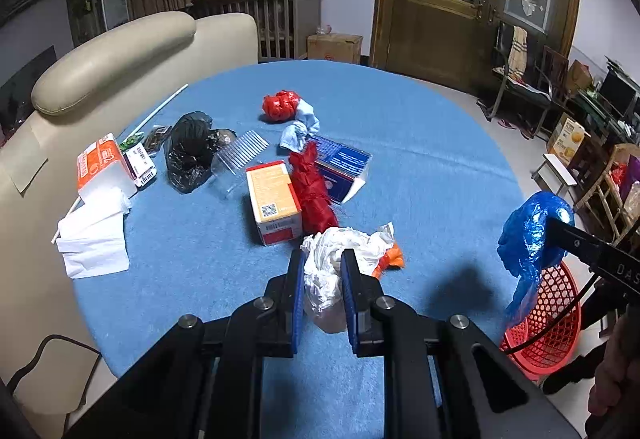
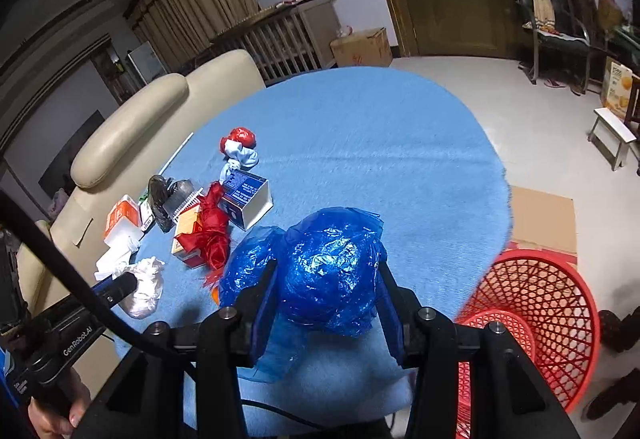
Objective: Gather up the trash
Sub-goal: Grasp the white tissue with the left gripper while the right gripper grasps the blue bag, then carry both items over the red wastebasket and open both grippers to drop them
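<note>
We pinch a crumpled white plastic bag (image 1: 332, 271) in our left gripper (image 1: 322, 279), its 2 jaws pressed close against it, above the near part of the blue table (image 1: 420, 167). Our right gripper (image 2: 326, 291) stands wider, its jaws clamped around a bunched blue plastic bag (image 2: 328, 263) at the table's edge, just beside the red mesh basket (image 2: 540, 319) on the floor.

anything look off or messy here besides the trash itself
Mostly just litter. The blue bag in the right gripper trails a loose flap, and the orange box lies tipped on its side against the red netting.
</note>
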A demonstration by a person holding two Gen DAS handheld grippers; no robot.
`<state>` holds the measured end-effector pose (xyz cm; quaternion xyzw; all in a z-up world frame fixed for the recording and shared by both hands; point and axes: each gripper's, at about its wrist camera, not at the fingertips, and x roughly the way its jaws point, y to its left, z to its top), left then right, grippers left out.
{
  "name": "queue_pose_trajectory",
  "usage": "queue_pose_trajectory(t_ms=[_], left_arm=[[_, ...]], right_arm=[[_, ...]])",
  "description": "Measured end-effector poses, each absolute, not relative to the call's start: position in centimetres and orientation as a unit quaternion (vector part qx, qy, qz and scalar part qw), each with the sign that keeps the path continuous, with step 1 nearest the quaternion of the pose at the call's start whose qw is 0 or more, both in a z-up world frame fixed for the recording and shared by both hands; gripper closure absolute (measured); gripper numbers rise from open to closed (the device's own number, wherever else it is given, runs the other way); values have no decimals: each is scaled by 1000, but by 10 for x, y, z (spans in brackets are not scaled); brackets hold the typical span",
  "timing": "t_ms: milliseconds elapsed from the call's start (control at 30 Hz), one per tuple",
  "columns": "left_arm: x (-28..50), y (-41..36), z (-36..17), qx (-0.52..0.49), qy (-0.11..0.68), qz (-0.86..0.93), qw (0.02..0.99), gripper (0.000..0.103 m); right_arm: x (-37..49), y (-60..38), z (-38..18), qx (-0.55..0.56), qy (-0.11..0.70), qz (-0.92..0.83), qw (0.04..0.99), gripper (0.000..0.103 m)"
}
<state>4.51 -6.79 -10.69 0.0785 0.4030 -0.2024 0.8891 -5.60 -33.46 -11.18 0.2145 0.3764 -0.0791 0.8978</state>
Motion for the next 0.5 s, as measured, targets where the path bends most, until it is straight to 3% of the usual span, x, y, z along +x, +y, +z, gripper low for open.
queue_pose_trajectory(t_ms=[500], left_arm=[[16,-136,-98,126,391,-259,874,84]], right_arm=[[-134,-395,-104,229,339,-148,900,54]])
